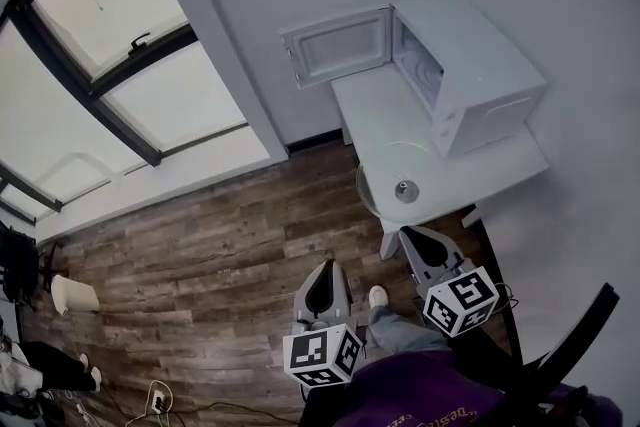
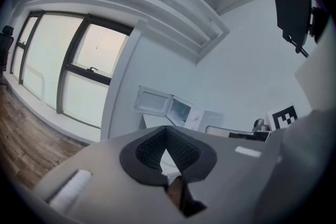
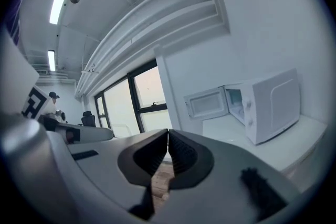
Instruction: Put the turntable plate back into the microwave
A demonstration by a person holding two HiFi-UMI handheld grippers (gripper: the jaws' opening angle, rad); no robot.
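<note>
A person in a purple top stands nearest, holding a gripper in each hand, both pointing forward and slightly down over a wood floor (image 1: 220,245). The left gripper (image 1: 326,267) has its jaws pressed together with nothing between them. The right gripper (image 1: 410,237) is the same, clenched and empty. Just beyond the right gripper's tips is a white table (image 1: 370,105). The plate (image 1: 385,170), a clear glass disc, lies flat at the table's near end, with its rim overhanging the edge a little. Further along the table sits a white microwave (image 1: 480,75), its door (image 1: 338,45) swung wide toward the wall. Off to the left is a big window (image 1: 120,85). The step in hand looks like the approach, since neither gripper touches the plate yet. The next move would call for opening the jaws, probably gripping the overhanging rim, then carrying the plate level into the open cavity. Only the head view shows the plate. In both gripper views the grippers' own bodies fill the lower frame, and I cannot pick the plate out there. Those views do look into the open cavity from the front, and each catches the other gripper's marker cube.
</note>
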